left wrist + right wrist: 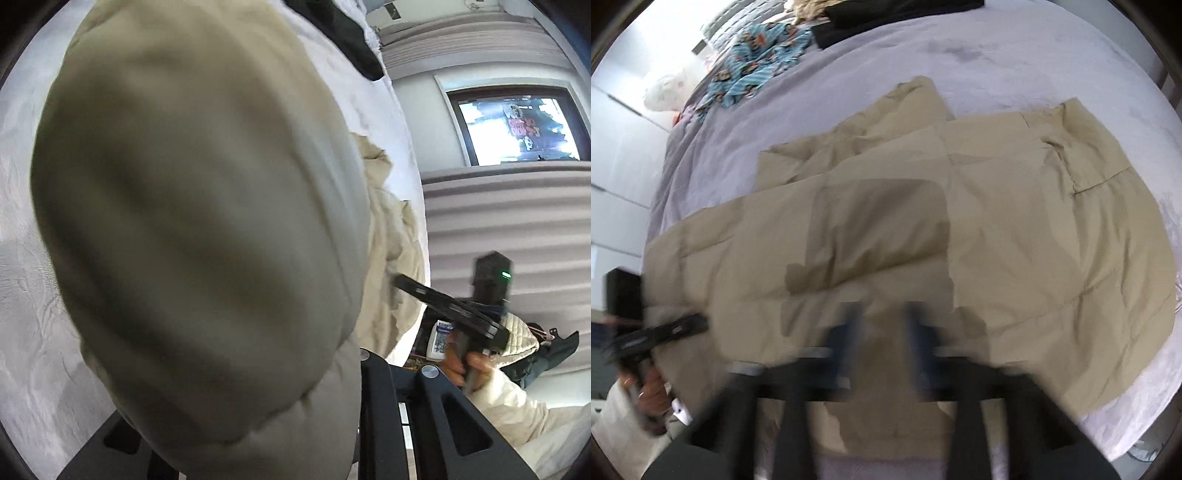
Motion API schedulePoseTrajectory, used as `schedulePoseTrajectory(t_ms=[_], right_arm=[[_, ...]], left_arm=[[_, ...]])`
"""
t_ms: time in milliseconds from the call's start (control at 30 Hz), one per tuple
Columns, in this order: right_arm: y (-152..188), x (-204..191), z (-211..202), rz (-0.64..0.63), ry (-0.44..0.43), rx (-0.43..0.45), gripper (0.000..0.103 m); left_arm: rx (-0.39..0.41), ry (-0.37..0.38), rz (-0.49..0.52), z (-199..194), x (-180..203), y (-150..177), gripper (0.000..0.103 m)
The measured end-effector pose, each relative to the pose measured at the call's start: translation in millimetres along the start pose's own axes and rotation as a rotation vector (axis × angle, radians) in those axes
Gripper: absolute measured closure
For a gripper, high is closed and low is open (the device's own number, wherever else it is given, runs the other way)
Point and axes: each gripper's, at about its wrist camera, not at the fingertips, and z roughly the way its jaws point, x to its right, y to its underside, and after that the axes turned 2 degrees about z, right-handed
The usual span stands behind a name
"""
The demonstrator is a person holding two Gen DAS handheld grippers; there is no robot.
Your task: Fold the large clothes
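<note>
Beige padded coat (960, 229) on bed (997, 55), 12 o'clock of both tongs. Left gripper (701, 323) and right gripper (882, 321) each clench its hem.

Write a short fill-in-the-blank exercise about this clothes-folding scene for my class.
1. The beige coat lies spread out on a ___.
2. The patterned garment at the far end is mostly ___.
3. A small ___ light glows on the right gripper.

Missing words: bed; blue; green.
</note>
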Motion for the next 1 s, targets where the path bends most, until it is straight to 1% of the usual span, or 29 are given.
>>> schedulePoseTrajectory(t_ms=[33, 167, 300, 400, 467, 567, 633, 667, 733, 767, 800, 833, 867, 900, 967, 1000], right_arm=[[-2.7, 4.1, 7.1, 0.007, -0.030, -0.001, 0.092], [-9.1, 3.6, 33.2, -0.031, -0.067, -0.016, 0.093], [-21.6, 7.2, 61.5, -0.041, -0.142, -0.061, 0.094], [-28.6, 17.8, 75.5, -0.028, -0.200, -0.097, 0.095], [-31.2, 24.3, 81.1, -0.016, -0.228, -0.112, 0.098], [-33.8, 37.4, 91.0, 0.036, -0.291, -0.137, 0.100], [-35.1, 42.5, 95.7, 0.065, -0.322, -0.158, 0.103], [-36.7, 46.6, 96.7, 0.078, -0.342, -0.175, 0.103], [-38.1, 54.2, 89.0, 0.090, -0.353, -0.192, 0.103], [-37.7, 58.5, 83.3, 0.093, -0.357, -0.187, 0.103], [-36.5, 67.2, 71.9, 0.096, -0.368, -0.174, 0.103], [-34.3, 77.6, 58.1, 0.095, -0.375, -0.156, 0.102], [-31.5, 88.2, 44.7, 0.094, -0.373, -0.136, 0.101], [-28.0, 98.3, 33.6, 0.100, -0.364, -0.118, 0.100], [-16.2, 129.2, 6.7, 0.144, -0.357, -0.071, 0.100], [-9.1, 144.7, -4.1, 0.177, -0.353, -0.051, 0.100]], left_arm=[[0.005, -0.012, 0.006, -3.8, 9.9, 0.0, 0.079], [0.026, -0.068, 0.022, -12.6, 57.6, 0.5, 0.079], [0.039, -0.126, 0.043, -2.5, 123.9, -2.2, 0.079], [0.031, -0.187, 0.032, 21.9, 170.8, -6.0, 0.079], [0.025, -0.224, 0.027, 38.2, 192.1, -9.6, 0.079], [0.021, -0.312, 0.056, 68.3, 227.7, -16.9, 0.078], [0.011, -0.358, 0.068, 84.5, 243.0, -19.7, 0.078], [0.004, -0.371, 0.076, 90.3, 248.7, -20.2, 0.078], [-0.023, -0.388, 0.107, 103.0, 262.4, -18.0, 0.075], [-0.039, -0.390, 0.118, 109.2, 268.2, -19.3, 0.071], [-0.059, -0.375, 0.129, 114.7, 273.3, -19.1, 0.056], [-0.086, -0.333, 0.144, 119.4, 277.3, -14.7, 0.045], [-0.114, -0.290, 0.160, 128.0, 282.6, -16.5, 0.030], [-0.133, -0.265, 0.174, 135.9, 286.9, -19.0, 0.026], [-0.188, -0.193, 0.215, 153.8, 292.1, -21.1, 0.026], [-0.221, -0.129, 0.228, 166.7, 291.4, -22.9, 0.026]])
